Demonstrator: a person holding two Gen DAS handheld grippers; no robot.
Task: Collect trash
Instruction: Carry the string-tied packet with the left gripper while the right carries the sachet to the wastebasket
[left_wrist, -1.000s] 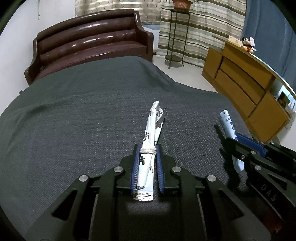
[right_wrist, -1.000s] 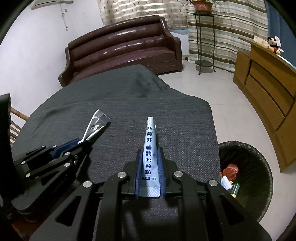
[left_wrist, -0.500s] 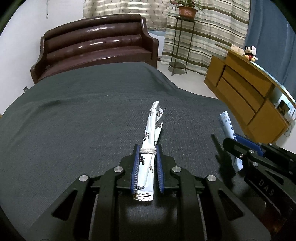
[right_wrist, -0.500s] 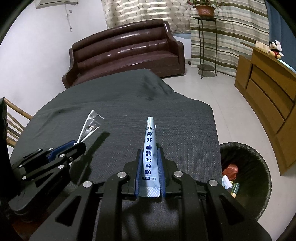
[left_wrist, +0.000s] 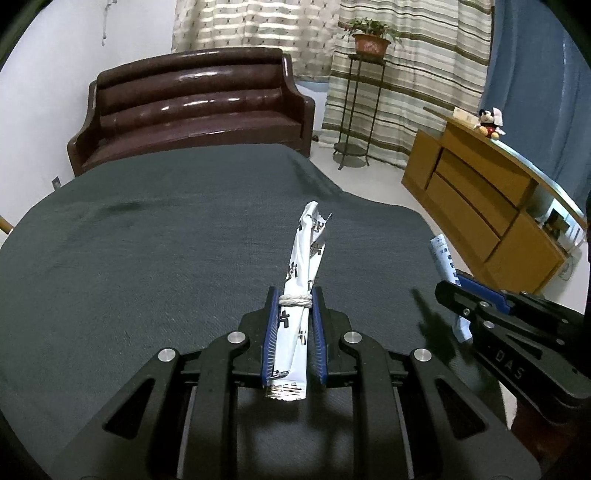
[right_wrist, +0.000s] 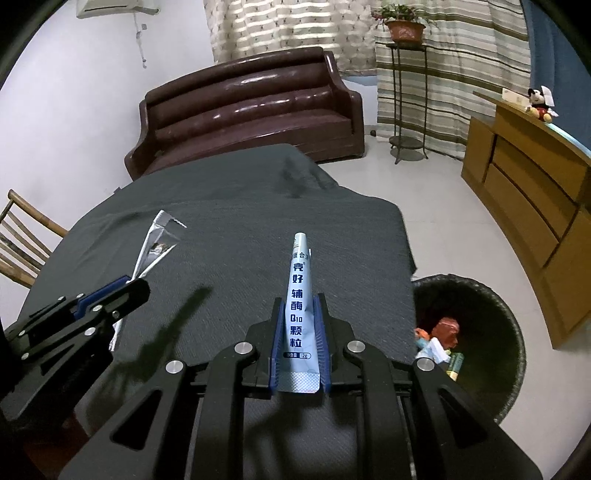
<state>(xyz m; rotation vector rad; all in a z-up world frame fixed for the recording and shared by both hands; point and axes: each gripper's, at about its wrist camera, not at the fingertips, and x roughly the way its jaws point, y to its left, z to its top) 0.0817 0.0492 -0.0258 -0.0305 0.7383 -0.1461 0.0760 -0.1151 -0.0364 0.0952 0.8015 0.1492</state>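
While clamped upright between each hand-held gripper's jaws, white sachet (left_wrist: 301, 280) left (left_wrist: 294, 325), blue sachet (right_wrist: 299, 306) right (right_wrist: 298, 332).

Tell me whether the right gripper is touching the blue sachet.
Touching: the right wrist view shows the right gripper clamped shut on the blue sachet.

1. Pale blue sachet (right_wrist: 301, 295), right wrist view: dark blue Chinese characters down its length, "壳好 辅酶 Q10 颗粒"; small "2g" near the lower end.
2. Right hand-held gripper (left_wrist: 452, 291), left wrist view: "DAS" on its black body.
3. White wrapper (left_wrist: 301, 280): black marks, unreadable.
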